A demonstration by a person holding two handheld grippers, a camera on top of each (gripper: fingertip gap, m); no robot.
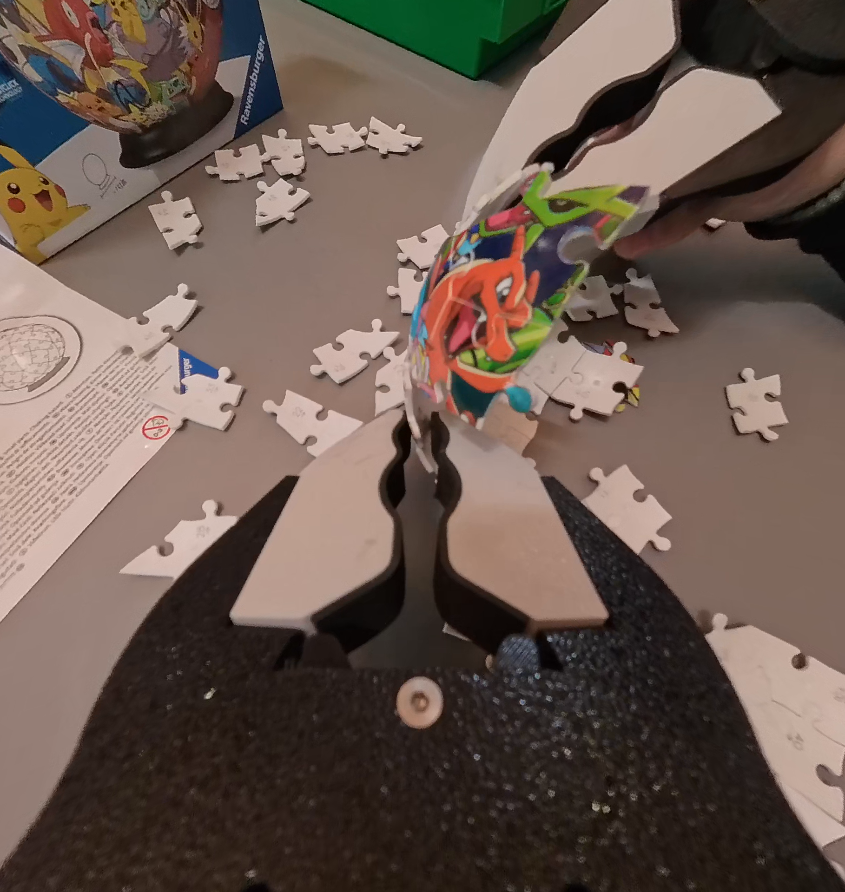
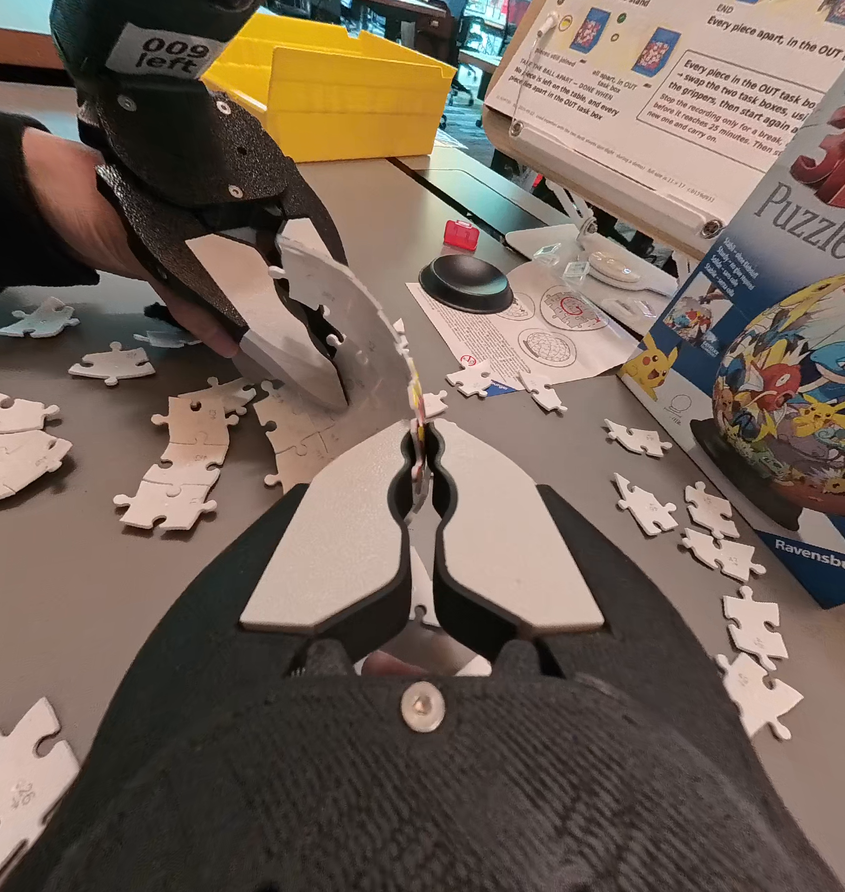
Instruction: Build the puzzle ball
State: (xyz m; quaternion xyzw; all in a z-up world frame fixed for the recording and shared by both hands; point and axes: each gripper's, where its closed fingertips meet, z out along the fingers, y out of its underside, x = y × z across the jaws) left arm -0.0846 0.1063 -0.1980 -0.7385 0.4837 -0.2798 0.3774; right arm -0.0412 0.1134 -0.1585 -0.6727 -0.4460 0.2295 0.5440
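A curved, joined section of the puzzle ball [image 1: 488, 313] hangs above the table, its colourful printed side facing the left wrist view. My left gripper [image 1: 423, 437] is shut on its lower edge. My right gripper [image 1: 575, 193] is shut on its upper edge. In the right wrist view the section shows its white back [image 2: 362, 328]. There my right gripper [image 2: 423, 429] pinches the near rim, and my left gripper [image 2: 338, 391] holds the far side. Many loose pieces [image 1: 295, 415] lie white side up on the grey table [image 1: 275, 309].
Joined white strips lie on the table [image 2: 189, 463] [image 2: 15, 449]. The puzzle box [image 1: 121, 96] [image 2: 773, 386] and an instruction sheet [image 1: 48, 410] stand near. A black ball stand [image 2: 464, 285], a yellow bin [image 2: 343, 91], a green box [image 1: 449, 29] and an instruction board [image 2: 676, 96] are farther back. Left tips to right tips: about 6 centimetres.
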